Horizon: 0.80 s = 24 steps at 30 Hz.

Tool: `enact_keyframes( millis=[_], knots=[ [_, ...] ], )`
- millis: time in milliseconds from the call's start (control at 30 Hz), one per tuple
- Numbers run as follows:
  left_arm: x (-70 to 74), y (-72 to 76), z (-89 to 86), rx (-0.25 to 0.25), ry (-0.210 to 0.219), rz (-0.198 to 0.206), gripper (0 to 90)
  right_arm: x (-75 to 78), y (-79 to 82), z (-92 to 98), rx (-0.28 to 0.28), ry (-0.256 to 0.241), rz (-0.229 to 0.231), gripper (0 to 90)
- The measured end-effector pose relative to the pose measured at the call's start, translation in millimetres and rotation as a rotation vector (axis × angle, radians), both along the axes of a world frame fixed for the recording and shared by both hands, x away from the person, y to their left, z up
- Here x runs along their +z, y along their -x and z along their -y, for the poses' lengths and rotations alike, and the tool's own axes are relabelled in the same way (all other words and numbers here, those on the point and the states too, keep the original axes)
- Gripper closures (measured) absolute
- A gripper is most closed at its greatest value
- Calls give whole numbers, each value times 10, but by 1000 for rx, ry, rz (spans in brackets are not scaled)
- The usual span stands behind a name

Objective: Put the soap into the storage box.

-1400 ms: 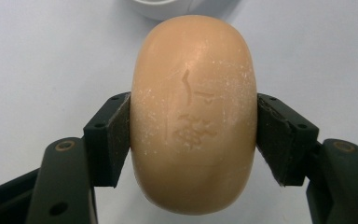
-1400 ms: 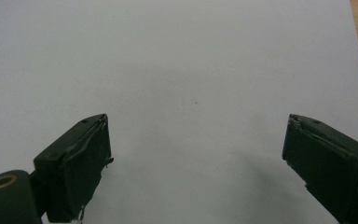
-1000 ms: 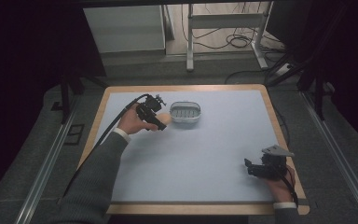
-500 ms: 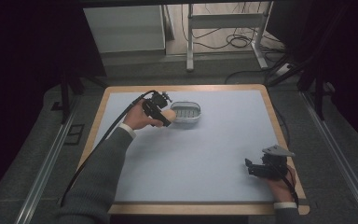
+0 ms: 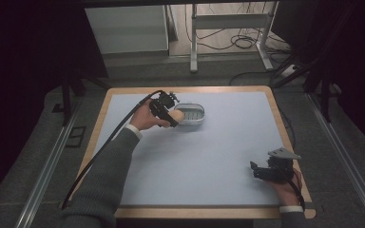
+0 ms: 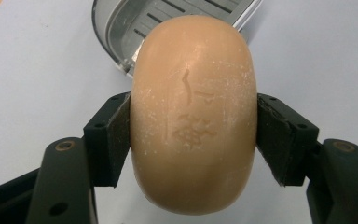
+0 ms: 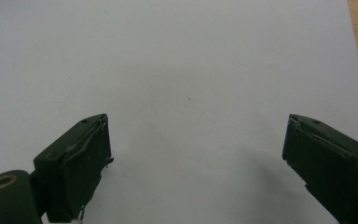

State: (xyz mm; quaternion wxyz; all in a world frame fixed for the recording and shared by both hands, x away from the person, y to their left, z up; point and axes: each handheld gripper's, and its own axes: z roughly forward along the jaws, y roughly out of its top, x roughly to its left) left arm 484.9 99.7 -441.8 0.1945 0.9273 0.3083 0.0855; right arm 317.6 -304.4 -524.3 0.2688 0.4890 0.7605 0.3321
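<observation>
Fingers (image 6: 112, 140) of the left gripper (image 6: 193, 135) are clamped on the two long sides of a bar of soap (image 6: 193, 116), which sits between the pads with most of its rounded bulk sticking out in front. The soap hangs just at the near rim of a metal soap dish (image 6: 121, 28) with a slotted floor; in the high view the bar (image 5: 177, 115) is at the dish's (image 5: 195, 118) left end, over the edge rather than over the middle. Whether it touches the rim I cannot tell.

Risks, as I judge them:
- The bar is smooth and curved, and the pads grip only a narrow band on each side. A quick tilt could let it roll or squirt forward out of the grip.
- Letting go now would probably drop the soap onto the rim, so it could tip off onto the table (image 5: 209, 166) or rock the light dish.
- Pushing forward too low could knock the dish along the table, since nothing holds it.

The right gripper (image 5: 261, 172) rests well apart near the table's right front corner, its fingers (image 7: 77, 163) spread wide with nothing between them, too far off to steady the dish.
</observation>
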Motion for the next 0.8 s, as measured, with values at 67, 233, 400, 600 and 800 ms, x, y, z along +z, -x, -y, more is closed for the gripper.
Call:
enact_keyframes(
  millis=[67, 233, 400, 600, 800],
  knots=[
    [-3, -10, 18, -6, -1, 0, 328, 0, 0, 3, 1, 0, 0, 76],
    [-11, -45, 34, 0, 2, -4, 328, 5, 2, 14, -2, -1, 2, 76],
    [0, -80, 59, -5, 6, -3, 329, 3, 2, 16, -3, -1, 0, 76],
    [22, -130, 100, -17, 5, 6, 329, 6, 4, 32, -8, -3, 1, 76],
    [37, -194, 145, -28, 6, 0, 329, 1, -1, 41, -10, -3, -1, 76]
  ],
)
